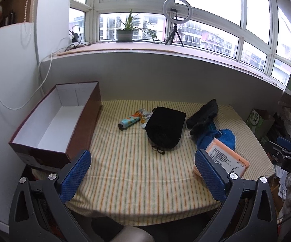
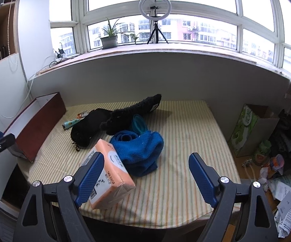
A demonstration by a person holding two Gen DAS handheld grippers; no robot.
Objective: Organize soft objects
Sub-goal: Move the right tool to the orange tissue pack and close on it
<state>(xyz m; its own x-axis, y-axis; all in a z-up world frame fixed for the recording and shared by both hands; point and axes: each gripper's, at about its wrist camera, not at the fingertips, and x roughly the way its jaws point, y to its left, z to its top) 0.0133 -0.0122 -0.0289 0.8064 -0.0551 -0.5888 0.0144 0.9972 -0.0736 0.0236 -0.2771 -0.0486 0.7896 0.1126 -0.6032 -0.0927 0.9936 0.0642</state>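
Both left gripper and right gripper fingers spread wide, grasping nothing, above the striped-cloth counter bearing a rumpled blue terry towel, black drawstring pouch, peach tissue pack.

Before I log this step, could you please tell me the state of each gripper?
Left gripper: open, holding nothing, above the striped cloth.
Right gripper: open, holding nothing, near the tissue pack.

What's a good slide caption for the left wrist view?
Open left gripper faces a striped table with an empty box, black pouch and blue towel.
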